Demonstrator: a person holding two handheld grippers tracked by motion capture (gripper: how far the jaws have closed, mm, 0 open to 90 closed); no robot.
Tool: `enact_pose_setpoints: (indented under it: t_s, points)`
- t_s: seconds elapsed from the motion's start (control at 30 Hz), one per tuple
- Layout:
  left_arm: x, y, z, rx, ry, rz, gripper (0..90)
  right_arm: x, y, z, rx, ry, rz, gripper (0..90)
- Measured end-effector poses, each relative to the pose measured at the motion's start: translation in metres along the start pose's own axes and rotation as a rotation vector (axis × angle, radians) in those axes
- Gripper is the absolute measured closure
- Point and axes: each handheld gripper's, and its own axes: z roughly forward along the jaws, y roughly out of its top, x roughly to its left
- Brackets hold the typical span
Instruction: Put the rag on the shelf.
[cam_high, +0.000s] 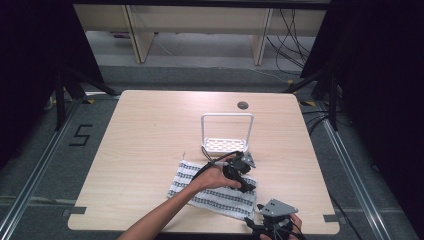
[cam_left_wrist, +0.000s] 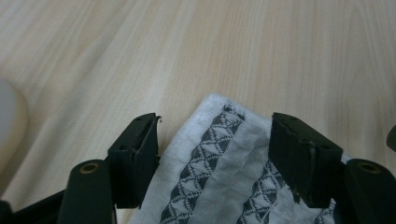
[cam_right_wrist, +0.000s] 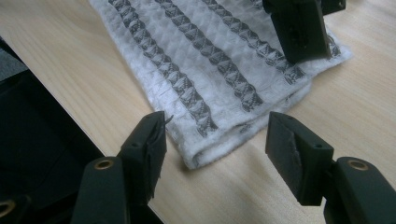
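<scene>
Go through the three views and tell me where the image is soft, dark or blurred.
High view: table evenly lit, surroundings nearly black, white rack crisp. Left gripper view: towel sharp between the left hand-held gripper's open jaws, a pale blurred shape at the left edge. Right gripper view: towel weave sharp, right hand-held gripper slightly soft, floor dark.

Table (cam_high: 150, 150): pale wood grain | Towel (cam_high: 200, 187): white waffle weave, grey stripes of diamond and triangle motifs | Rack (cam_high: 227, 132): white, perforated base | Left gripper (cam_left_wrist: 215, 154): black jaws, brass-coloured rivets | Right gripper (cam_right_wrist: 217, 149): black jaws, grey plate on top | Floor (cam_high: 40, 150): grey, black "5" marking
</scene>
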Motion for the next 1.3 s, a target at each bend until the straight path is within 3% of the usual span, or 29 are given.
enact_pose_setpoints:
  t_s: [0.23, 0.3, 0.37, 0.4, 0.6, 0.63, 0.67, 0.7, 0.87, 1.0, 1.2, 1.23, 1.3]
  points:
    - [-0.002, 0.003, 0.002, 0.032, 0.007, 0.032, 38.7, -0.001, 0.001, 0.005, 0.018, 0.001, -0.010, 40.4]
    - [-0.004, 0.004, 0.002, 0.036, 0.008, 0.058, 42.2, -0.002, 0.002, 0.009, 0.025, 0.004, -0.030, 43.7]
    - [-0.005, 0.004, 0.002, 0.038, 0.007, 0.067, 48.5, -0.001, 0.002, 0.009, 0.044, 0.005, -0.016, 45.8]
    - [-0.006, 0.004, 0.001, 0.038, 0.006, 0.079, 52.0, -0.001, 0.002, 0.010, 0.049, 0.022, 0.007, 49.9]
    - [-0.008, 0.003, -0.001, 0.040, -0.002, 0.111, 71.1, -0.005, 0.002, 0.010, 0.030, 0.019, -0.015, 65.3]
    - [-0.009, 0.003, -0.001, 0.041, -0.003, 0.114, 73.9, -0.002, 0.001, 0.009, 0.042, 0.023, 0.023, 68.0]
    - [-0.009, 0.003, -0.001, 0.041, -0.003, 0.124, 76.5, -0.006, 0.002, 0.010, 0.028, 0.023, -0.011, 71.5]
    - [-0.009, 0.003, -0.002, 0.040, -0.003, 0.126, 78.3, -0.007, 0.001, 0.009, 0.026, 0.026, -0.007, 74.8]
    - [-0.007, 0.002, -0.005, 0.020, -0.006, 0.111, 81.4, -0.013, 0.002, 0.008, 0.000, 0.055, -0.002, 86.5]
    - [-0.005, 0.002, -0.012, -0.012, -0.002, 0.084, 81.7, -0.015, 0.005, 0.005, -0.018, 0.050, -0.014, 87.3]
    - [-0.006, 0.003, -0.022, -0.043, 0.014, 0.076, 81.7, -0.018, 0.009, 0.000, -0.029, 0.051, 0.000, 87.7]
    - [-0.007, 0.003, -0.025, -0.051, 0.016, 0.068, 81.7, -0.019, 0.009, 0.000, -0.044, 0.047, -0.019, 87.7]
    - [-0.007, 0.005, -0.035, -0.069, 0.027, 0.058, 81.7, -0.017, 0.012, -0.005, -0.049, 0.050, 0.016, 87.8]
